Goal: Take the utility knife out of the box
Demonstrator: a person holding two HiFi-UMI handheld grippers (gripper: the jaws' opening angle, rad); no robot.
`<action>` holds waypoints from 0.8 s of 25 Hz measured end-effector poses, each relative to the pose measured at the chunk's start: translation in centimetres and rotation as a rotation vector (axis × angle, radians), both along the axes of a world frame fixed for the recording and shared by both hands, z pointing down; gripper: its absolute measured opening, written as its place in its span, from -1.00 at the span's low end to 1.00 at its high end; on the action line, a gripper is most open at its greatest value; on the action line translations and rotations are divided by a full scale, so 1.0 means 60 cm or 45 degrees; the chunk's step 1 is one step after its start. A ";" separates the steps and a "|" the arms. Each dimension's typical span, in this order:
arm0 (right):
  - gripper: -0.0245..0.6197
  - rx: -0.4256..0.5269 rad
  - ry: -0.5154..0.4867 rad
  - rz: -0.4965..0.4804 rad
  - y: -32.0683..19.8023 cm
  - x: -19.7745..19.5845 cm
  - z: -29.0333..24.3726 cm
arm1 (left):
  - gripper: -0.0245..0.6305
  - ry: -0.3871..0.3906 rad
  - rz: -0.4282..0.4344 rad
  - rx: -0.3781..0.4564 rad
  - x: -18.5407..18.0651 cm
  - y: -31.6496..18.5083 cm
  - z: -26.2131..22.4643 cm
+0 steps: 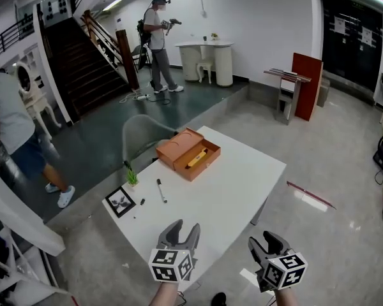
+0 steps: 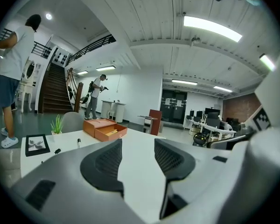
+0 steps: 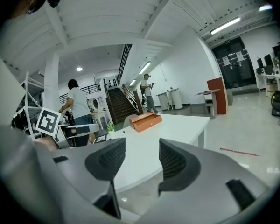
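Note:
An orange box (image 1: 187, 153) lies open at the far side of the white table (image 1: 236, 190), its lid folded back. Inside it rests a yellow utility knife (image 1: 197, 159). The box also shows in the left gripper view (image 2: 105, 129) and in the right gripper view (image 3: 145, 122). My left gripper (image 1: 182, 229) hovers open over the table's near edge, nothing between its jaws. My right gripper (image 1: 263, 241) is open and empty just off the near right edge. Both are well short of the box.
A black marker (image 1: 160, 190), a small potted plant (image 1: 131, 176) and a framed picture (image 1: 120, 201) sit on the table's left part. A grey chair (image 1: 142, 135) stands behind the table. One person stands at the left (image 1: 9, 132), another far back by the stairs (image 1: 158, 43).

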State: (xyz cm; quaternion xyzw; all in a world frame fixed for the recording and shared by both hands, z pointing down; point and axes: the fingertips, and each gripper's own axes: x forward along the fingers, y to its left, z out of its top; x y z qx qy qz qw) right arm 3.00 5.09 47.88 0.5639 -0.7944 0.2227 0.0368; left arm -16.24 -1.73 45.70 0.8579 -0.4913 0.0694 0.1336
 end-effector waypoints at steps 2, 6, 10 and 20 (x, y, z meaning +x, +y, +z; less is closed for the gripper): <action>-0.28 0.001 0.027 -0.006 -0.020 -0.002 0.000 | -0.34 -0.012 -0.001 -0.003 -0.009 -0.021 -0.005; -0.28 0.013 0.050 -0.022 -0.062 -0.005 -0.001 | -0.33 -0.031 -0.011 0.005 -0.022 -0.063 -0.007; -0.28 0.022 0.054 -0.046 -0.101 -0.010 -0.004 | -0.33 -0.040 -0.036 0.010 -0.033 -0.101 -0.010; -0.28 0.029 0.044 -0.150 -0.216 0.003 -0.002 | -0.33 -0.102 -0.112 0.034 -0.030 -0.223 -0.025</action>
